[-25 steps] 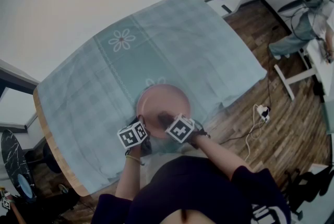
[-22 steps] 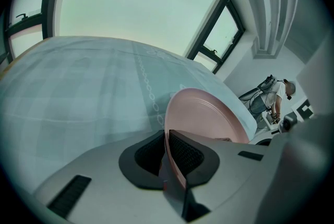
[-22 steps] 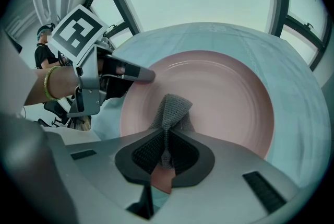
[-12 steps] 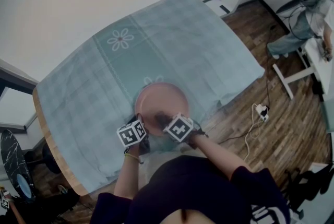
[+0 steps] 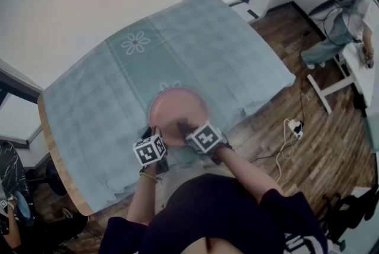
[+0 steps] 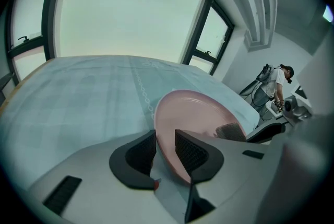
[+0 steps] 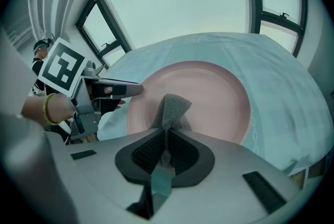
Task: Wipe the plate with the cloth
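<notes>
A pink plate lies on the teal tablecloth near the table's front edge. My left gripper is shut on the plate's near left rim; in the left gripper view the rim passes between the two dark pads. My right gripper is shut on a grey knitted cloth, which sticks up from the jaws and rests on the near part of the plate. The cloth also shows at the plate's right side in the left gripper view.
The checked tablecloth with flower motifs covers the table, whose wooden edge shows at the left. Wooden floor with a power strip lies to the right. A person stands by a white desk at the far right.
Both grippers and the plate sit slightly higher and further left in the head view. The right gripper's cloth has shifted a little over the plate's near part. Both grips are unchanged.
</notes>
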